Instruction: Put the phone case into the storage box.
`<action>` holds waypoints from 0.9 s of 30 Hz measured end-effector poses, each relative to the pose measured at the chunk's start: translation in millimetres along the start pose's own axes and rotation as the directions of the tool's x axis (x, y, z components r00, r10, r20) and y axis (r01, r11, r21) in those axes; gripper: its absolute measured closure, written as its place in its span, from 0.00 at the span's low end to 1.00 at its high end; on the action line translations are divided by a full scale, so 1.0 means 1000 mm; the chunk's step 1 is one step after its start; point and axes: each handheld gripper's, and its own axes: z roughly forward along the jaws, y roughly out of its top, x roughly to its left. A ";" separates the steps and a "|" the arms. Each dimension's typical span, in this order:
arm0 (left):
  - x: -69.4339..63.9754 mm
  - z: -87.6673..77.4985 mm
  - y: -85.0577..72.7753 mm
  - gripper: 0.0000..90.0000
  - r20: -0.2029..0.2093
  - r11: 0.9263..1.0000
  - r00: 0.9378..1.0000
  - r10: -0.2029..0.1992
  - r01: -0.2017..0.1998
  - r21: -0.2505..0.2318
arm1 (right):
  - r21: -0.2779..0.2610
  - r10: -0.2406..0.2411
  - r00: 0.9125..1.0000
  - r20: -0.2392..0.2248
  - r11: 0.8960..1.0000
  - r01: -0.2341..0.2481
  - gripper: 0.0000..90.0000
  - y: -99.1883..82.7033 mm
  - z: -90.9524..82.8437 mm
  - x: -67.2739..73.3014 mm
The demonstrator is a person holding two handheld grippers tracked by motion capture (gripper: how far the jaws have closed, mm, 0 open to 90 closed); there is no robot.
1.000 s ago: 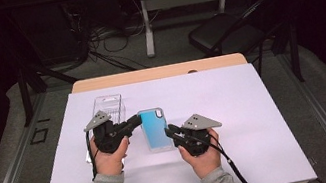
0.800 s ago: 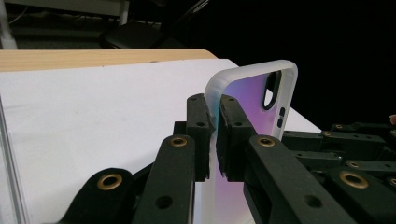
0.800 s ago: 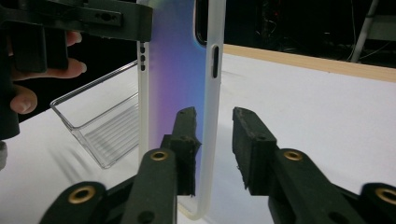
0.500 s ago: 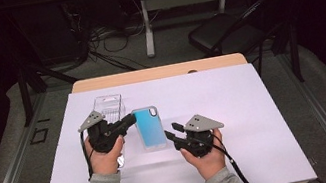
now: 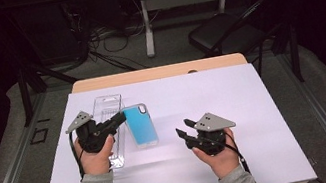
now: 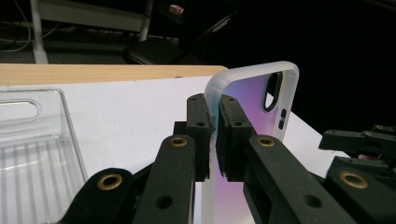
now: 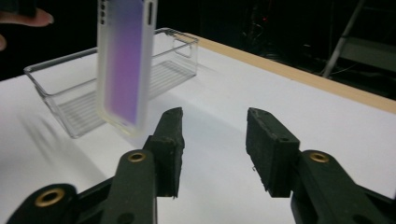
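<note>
A phone case [image 5: 140,126] with a blue-purple back and a frosted rim hangs just above the white table sheet [image 5: 265,104]. My left gripper [image 5: 118,120] is shut on its long edge; in the left gripper view the pads [image 6: 198,122] pinch the case rim [image 6: 254,95]. My right gripper [image 5: 184,128] stands to the right of the case, apart from it. Its jaws have just been opening, and in the right gripper view nothing lies between the gripper's [image 7: 212,135] tips. That view has the case [image 7: 123,60] upright ahead at the left.
A clear plastic tray [image 5: 107,112] lies on the sheet behind and under my left gripper, long side pointing away; it appears again as the tray [image 6: 32,154] and tray [image 7: 173,60]. The wooden table edge [image 5: 157,72] runs along the far side. A black chair [image 5: 222,35] stands beyond it.
The right gripper has let go of the case, opened and drawn back to the right. The left gripper has carried the case a little to the left.
</note>
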 end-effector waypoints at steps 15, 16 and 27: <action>0.007 -0.013 0.006 0.94 -0.017 0.999 1.000 -0.010 0.009 -0.039 | -0.011 0.049 0.999 0.016 0.999 -0.049 0.38 -0.013 -0.029 -0.028; 0.008 -0.014 0.006 0.94 -0.017 0.999 1.000 -0.010 0.009 -0.039 | -0.010 0.044 0.999 0.026 0.999 -0.043 0.36 -0.014 -0.031 -0.030; 0.010 -0.019 0.008 0.94 -0.028 0.999 1.000 -0.009 0.007 -0.053 | 0.039 0.012 0.998 0.066 0.999 -0.015 0.17 -0.027 -0.044 -0.044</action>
